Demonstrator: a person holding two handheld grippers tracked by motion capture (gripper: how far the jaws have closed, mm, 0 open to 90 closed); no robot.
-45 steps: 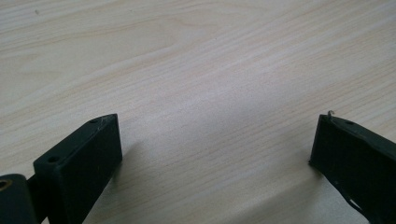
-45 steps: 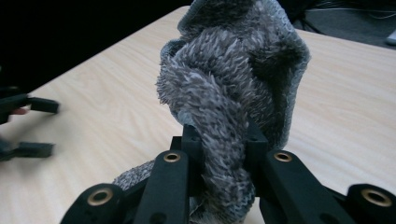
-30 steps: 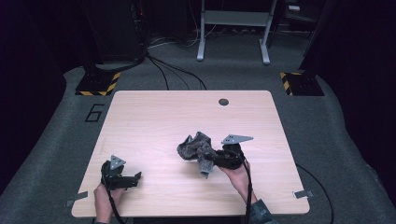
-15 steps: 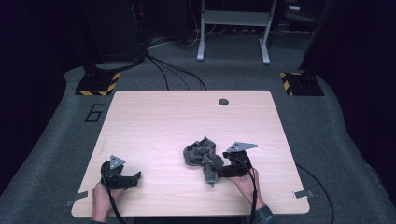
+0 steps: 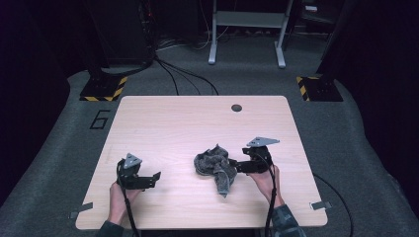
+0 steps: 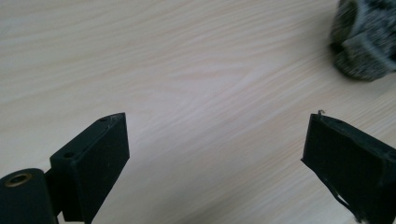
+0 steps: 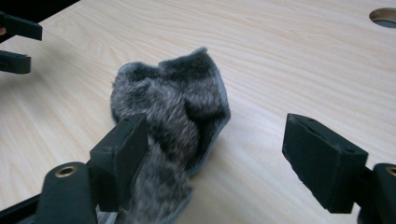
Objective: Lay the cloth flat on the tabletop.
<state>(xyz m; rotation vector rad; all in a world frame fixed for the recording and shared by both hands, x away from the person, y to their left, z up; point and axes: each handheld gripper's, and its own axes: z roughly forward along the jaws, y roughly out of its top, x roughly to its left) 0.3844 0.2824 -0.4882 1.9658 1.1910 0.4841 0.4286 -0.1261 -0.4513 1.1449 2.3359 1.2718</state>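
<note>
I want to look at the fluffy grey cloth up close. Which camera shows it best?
The right gripper view: the crumpled fluffy grey cloth lies big and near, so its fur shows. The high view shows the whole cloth small on the pale wooden table. The left gripper view catches a blurry bit at its corner.

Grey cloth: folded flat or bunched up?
Bunched up. The grey cloth lies in a crumpled heap on the table, one end trailing toward the near edge.
</note>
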